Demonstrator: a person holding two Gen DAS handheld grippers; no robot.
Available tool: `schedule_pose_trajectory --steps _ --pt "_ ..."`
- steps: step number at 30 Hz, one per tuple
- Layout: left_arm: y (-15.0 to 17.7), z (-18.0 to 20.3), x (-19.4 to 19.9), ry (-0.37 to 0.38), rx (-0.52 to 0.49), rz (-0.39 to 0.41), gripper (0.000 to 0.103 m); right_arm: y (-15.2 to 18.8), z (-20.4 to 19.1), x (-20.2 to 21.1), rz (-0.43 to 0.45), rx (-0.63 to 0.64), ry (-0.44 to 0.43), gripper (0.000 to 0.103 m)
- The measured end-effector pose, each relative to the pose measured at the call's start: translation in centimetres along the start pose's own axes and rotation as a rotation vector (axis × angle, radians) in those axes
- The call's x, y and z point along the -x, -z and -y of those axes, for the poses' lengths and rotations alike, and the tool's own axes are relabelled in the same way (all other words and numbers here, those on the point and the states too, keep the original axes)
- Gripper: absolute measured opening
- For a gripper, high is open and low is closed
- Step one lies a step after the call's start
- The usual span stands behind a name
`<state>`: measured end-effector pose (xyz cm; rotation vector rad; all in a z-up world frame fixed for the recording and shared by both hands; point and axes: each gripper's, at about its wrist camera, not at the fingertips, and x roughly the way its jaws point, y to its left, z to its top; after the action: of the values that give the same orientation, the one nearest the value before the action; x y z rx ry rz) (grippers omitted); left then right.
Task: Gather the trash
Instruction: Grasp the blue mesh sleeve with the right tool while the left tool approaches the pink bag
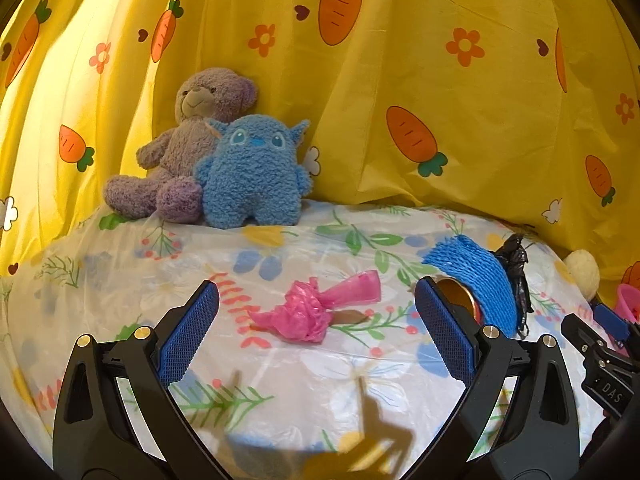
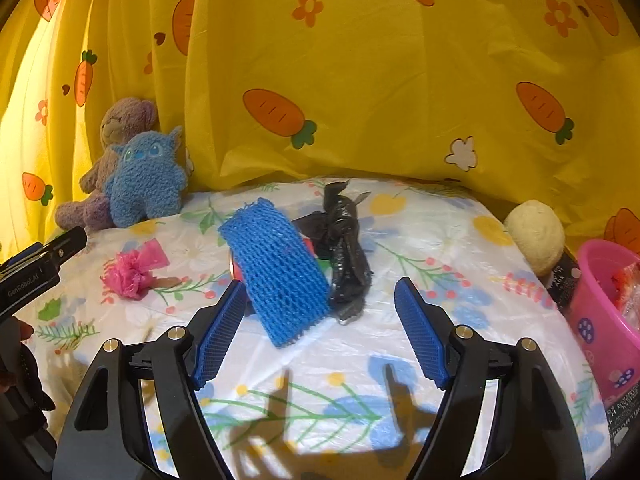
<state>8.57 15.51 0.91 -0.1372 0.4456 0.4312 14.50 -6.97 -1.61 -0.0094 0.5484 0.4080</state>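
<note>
Here both grippers stood wide open and empty above the floral cloth. The left gripper had its blue pads apart on either side of the pink wrapper, which lay on the cloth between and just beyond them, untouched. The right gripper was spread just as wide, its left pad just beside the near end of the blue net; whether it touched I could not tell.

The pink wrapper lay with its long axis roughly across the left view, crumpled end toward the left, flatter tail pointing up and right. The net sat propped over something round, its long axis running from far left to near right in the right view. The black bag lay against its right edge, stretched away from the camera.

The left view alone showed a gold rim under the net. The right view alone showed the pink bin at the right edge with red scraps inside, the pale ball whole beside it, and a gloved hand at lower left. Both showed the bear and blue toy against the yellow curtain.
</note>
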Motion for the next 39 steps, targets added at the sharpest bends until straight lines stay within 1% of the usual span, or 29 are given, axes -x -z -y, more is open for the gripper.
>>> schedule_pose_trajectory --steps 4,8,11,17,18,19,22,23,25,27,28,30,32,33,35,36,38,39 --pt "-0.4 -0.7 -1.2 -0.023 -0.010 -0.013 0.097 -0.6 -1.2 -2.8 -0.047 0.012 -0.033 0.075" --pt "-0.3 -1.2 -3.3 0.005 0.006 -0.069 0.097 -0.5 -1.9 -5.2 -0.092 0.030 -0.051 0.073" --pt "0.0 -1.3 -4.4 0.009 0.002 -0.090 0.097 -0.1 -1.9 -6.7 -0.124 0.030 -0.057 0.072" --pt "0.4 -1.0 -6.2 0.041 -0.010 -0.133 0.097 0.3 -1.9 -8.1 -0.163 0.035 -0.073 0.063" --pt "0.5 -1.0 -6.6 0.045 -0.010 -0.147 0.097 0.3 -1.9 -8.4 -0.174 0.035 -0.078 0.060" --pt "0.5 -1.0 -7.1 0.046 -0.008 -0.162 0.097 0.3 -1.9 -8.6 -0.182 0.034 -0.084 0.054" --pt "0.8 -1.1 -8.4 0.038 -0.008 -0.196 0.097 0.3 -1.9 -8.8 -0.190 0.037 -0.094 0.042" --pt "0.8 -1.2 -8.7 0.038 -0.005 -0.206 0.097 0.3 -2.0 -8.8 -0.192 0.041 -0.098 0.039" --pt "1.0 -1.2 -9.5 0.048 0.004 -0.228 0.096 0.3 -2.2 -8.8 -0.190 0.047 -0.100 0.031" --pt "1.2 -1.4 -10.3 0.042 0.013 -0.250 0.094 0.4 -2.2 -8.7 -0.186 0.053 -0.101 0.026" --pt "1.2 -1.4 -10.6 0.036 0.013 -0.257 0.092 0.4 -2.2 -8.6 -0.183 0.055 -0.100 0.023" --pt "1.4 -1.5 -11.3 0.037 0.022 -0.278 0.087 0.4 -2.2 -8.3 -0.172 0.054 -0.098 0.021" --pt "1.6 -1.7 -12.0 0.051 0.039 -0.302 0.078 0.4 -2.1 -8.0 -0.158 0.056 -0.095 0.018" --pt "1.7 -1.8 -12.3 0.058 0.048 -0.316 0.075 0.4 -2.0 -7.9 -0.152 0.054 -0.094 0.017" --pt "1.7 -2.2 -12.7 0.074 0.075 -0.335 0.064 0.4 -1.8 -7.4 -0.138 0.047 -0.094 0.016" --pt "1.8 -2.5 -12.8 0.084 0.093 -0.342 0.062 0.3 -1.8 -7.2 -0.131 0.045 -0.095 0.016" --pt "2.0 -2.9 -13.1 0.102 0.123 -0.355 0.051 0.2 -1.6 -6.6 -0.118 0.038 -0.099 0.016" --pt "2.0 -3.1 -13.2 0.106 0.134 -0.362 0.049 0.2 -1.5 -6.3 -0.109 0.035 -0.100 0.016"
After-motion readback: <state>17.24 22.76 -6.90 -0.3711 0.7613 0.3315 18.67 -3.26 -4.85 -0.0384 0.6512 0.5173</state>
